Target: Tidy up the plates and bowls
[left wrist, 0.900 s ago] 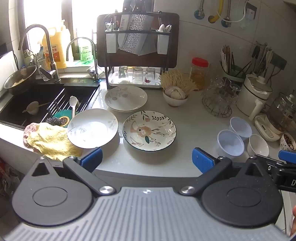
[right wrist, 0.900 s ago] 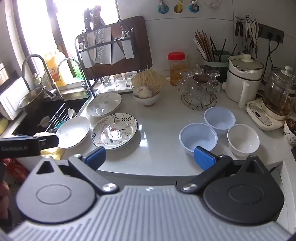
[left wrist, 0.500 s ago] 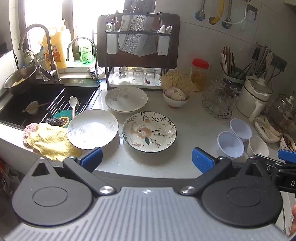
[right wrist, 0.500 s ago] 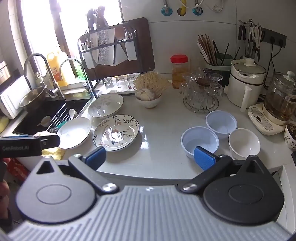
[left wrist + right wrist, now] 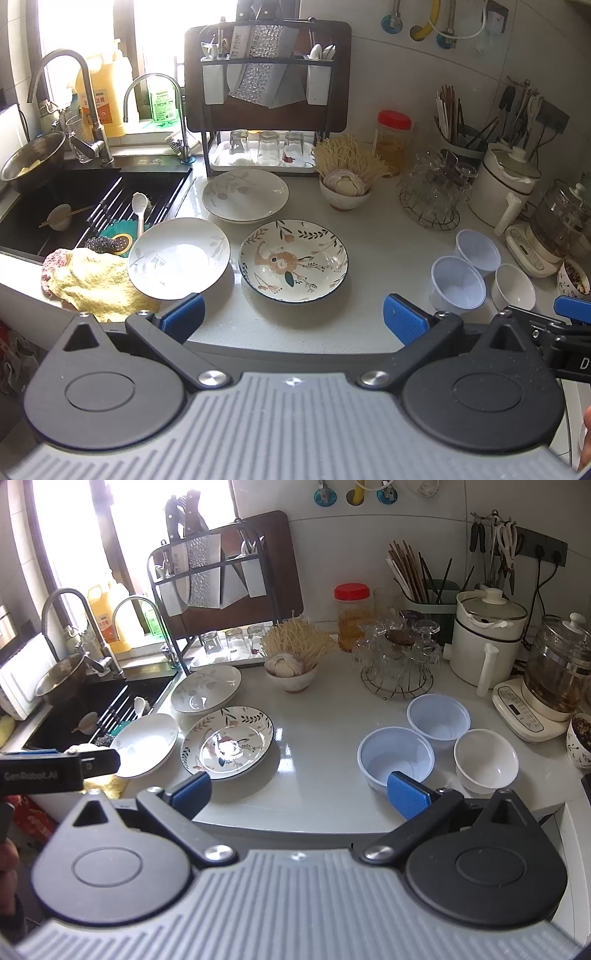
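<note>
Three plates lie on the white counter: a flowered plate (image 5: 293, 260) (image 5: 227, 742) in the middle, a plain white plate (image 5: 179, 256) (image 5: 146, 744) to its left by the sink, and a leaf-patterned plate (image 5: 245, 195) (image 5: 206, 688) behind. To the right stand two pale blue bowls (image 5: 458, 282) (image 5: 395, 757) and a white bowl (image 5: 515, 288) (image 5: 485, 758). My left gripper (image 5: 291, 319) hangs open over the counter's front edge, before the flowered plate, holding nothing. My right gripper (image 5: 299, 792) is open too, its right pad just in front of the nearer blue bowl.
A black sink (image 5: 74, 206) with utensils lies at the left, a yellow cloth (image 5: 92, 280) on its corner. A dish rack (image 5: 266, 110), a garlic bowl (image 5: 345, 188), a glass-filled wire basket (image 5: 430, 195), a white cooker (image 5: 498, 184) and a kettle (image 5: 554, 672) line the back.
Both grippers have drawn slightly back, so the plates and bowls sit a little farther off and higher in each view. Jaws stay wide apart.
</note>
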`<act>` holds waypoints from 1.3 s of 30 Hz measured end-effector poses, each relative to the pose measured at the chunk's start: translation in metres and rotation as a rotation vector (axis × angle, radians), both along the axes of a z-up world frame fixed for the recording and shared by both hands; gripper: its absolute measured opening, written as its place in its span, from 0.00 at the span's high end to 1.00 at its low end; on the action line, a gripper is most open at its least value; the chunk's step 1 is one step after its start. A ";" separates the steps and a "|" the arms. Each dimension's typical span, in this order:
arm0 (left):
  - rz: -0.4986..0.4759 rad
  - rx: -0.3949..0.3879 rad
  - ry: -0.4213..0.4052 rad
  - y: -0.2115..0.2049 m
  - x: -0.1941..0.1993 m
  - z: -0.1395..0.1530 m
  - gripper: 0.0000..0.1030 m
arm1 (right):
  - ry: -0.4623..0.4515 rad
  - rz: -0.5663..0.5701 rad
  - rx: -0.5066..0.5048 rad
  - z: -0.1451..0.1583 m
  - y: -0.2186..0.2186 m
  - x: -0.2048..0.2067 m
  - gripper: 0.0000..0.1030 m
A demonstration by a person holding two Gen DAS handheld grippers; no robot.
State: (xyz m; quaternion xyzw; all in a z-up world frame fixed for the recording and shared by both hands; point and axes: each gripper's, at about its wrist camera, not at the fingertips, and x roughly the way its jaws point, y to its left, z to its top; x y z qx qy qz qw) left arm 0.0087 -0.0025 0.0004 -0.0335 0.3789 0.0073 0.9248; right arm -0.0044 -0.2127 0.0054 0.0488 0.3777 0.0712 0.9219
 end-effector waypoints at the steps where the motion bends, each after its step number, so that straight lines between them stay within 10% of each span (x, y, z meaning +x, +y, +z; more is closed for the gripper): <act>1: -0.001 0.001 0.001 0.000 0.000 0.000 0.00 | 0.001 -0.002 0.005 0.000 -0.001 0.000 0.00; 39: -0.024 0.017 0.021 -0.005 -0.011 -0.007 0.00 | -0.004 -0.011 0.039 0.000 0.000 -0.016 0.00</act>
